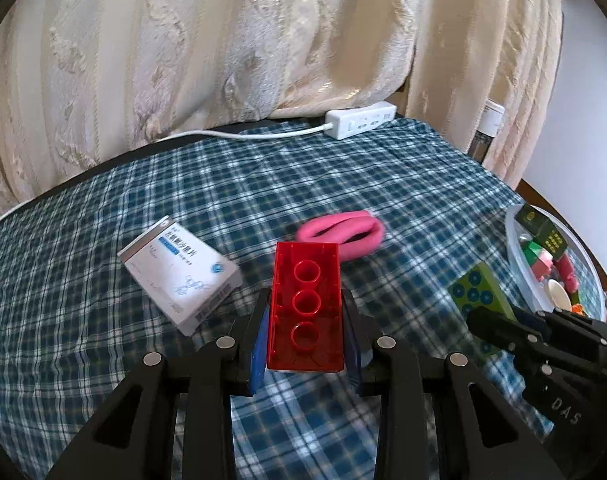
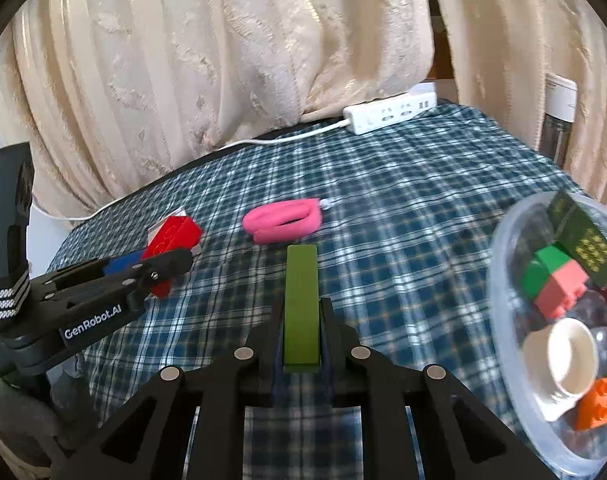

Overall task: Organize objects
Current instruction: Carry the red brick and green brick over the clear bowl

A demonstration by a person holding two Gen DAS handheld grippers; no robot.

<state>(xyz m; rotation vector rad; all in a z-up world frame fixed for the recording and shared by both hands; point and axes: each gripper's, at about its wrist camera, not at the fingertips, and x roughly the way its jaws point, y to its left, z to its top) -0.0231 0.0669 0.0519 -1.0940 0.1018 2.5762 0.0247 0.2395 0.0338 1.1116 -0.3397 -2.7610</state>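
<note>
Red brick [image 1: 305,304] and green block [image 2: 301,304], gripped, point lengthwise toward the seemingly blurred curtain [image 1: 223,40]

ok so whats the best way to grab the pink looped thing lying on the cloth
Take the pink loop across its middle, coming straight down from above. It lies flat on the checked cloth as a folded band with its two strands side by side, so fingers set front and back of it would likely pinch both together. Both grippers are full now: left on the red brick, right on the green block.
</note>
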